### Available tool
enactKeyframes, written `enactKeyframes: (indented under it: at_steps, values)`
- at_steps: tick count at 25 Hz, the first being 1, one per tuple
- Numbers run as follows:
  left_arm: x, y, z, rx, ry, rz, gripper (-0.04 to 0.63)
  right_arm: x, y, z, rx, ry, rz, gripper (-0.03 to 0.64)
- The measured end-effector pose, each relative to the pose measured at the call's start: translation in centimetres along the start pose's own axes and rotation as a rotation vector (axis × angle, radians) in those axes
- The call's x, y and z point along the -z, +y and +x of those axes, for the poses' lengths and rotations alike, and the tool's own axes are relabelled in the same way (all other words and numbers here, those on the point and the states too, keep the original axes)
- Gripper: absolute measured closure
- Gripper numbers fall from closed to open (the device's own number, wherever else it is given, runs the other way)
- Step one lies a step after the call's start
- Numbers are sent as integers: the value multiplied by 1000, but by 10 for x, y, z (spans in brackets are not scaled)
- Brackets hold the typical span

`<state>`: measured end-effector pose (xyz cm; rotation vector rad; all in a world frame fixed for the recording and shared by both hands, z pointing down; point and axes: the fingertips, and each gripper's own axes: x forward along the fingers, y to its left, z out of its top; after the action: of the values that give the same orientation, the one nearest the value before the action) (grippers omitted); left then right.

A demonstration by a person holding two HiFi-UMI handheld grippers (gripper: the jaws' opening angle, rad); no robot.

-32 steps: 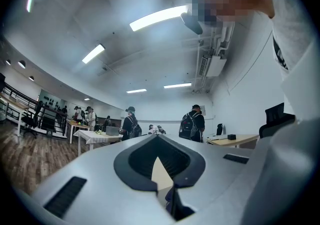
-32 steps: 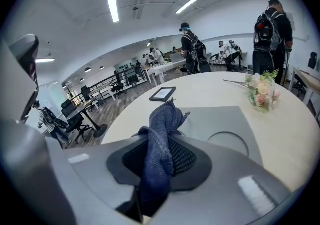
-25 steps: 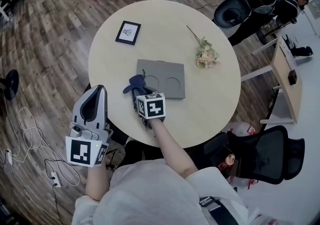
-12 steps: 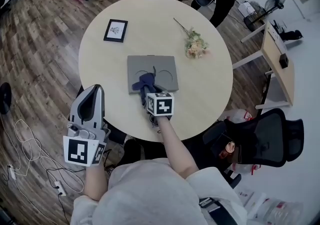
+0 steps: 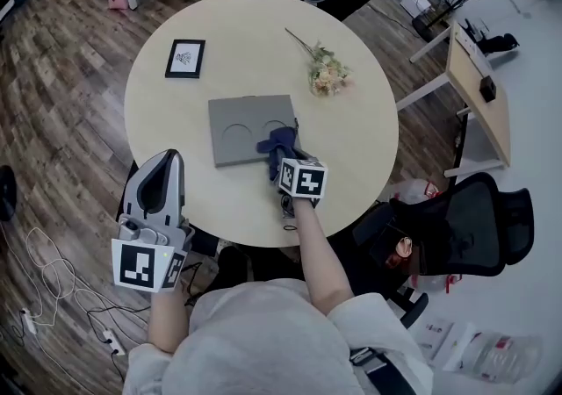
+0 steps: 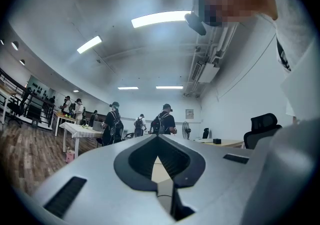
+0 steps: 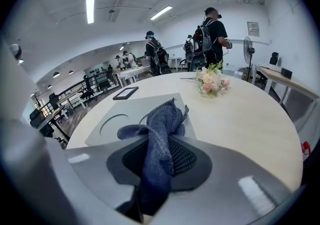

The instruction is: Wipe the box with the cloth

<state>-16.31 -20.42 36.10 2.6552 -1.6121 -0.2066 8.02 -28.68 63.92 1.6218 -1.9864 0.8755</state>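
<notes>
The right gripper [image 5: 284,161] is pinching the blue cloth [image 5: 276,143] tight. The loose end of the cloth rests on the grey box [image 5: 239,128], on its right side by the near corner. The box lies flat in the middle of the round surface [image 5: 176,121]. The left gripper [image 5: 165,165] is pressed together with nothing in it, just off the near left edge. Flowers [image 5: 327,75] lie by the far right edge, and a picture frame [image 5: 185,58] by the far left edge.

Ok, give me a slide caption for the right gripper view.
Right gripper clamps a blue cloth over the grey box on the round table.
</notes>
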Motion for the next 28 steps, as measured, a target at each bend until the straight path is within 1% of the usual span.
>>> enactKeyframes:
  at_steps: [9, 13, 16, 18, 20, 25, 28]
  values:
    - [2, -11, 4, 31, 2, 2, 588, 2, -50, -15, 88, -11, 67, 520]
    - [0, -13, 3, 27, 3, 1, 588, 3, -48, -16, 83, -5, 69, 518]
    - [-7, -15, 1, 17, -6, 22, 589, 0, -42, -20, 37, -33, 81, 516]
    - [-12, -18, 0, 4, -19, 41, 588, -7, -36, -24, -2, -72, 54, 515]
    - [-17, -23, -4, -11, -26, 57, 588, -13, -28, -34, -38, -111, 2, 514]
    - [-30, -37, -17, -49, -39, 81, 588, -33, -2, -79, -105, -230, -115, 514]
    - [-38, -53, -25, -66, -57, 87, 588, -48, 5, -111, -136, -306, -170, 514]
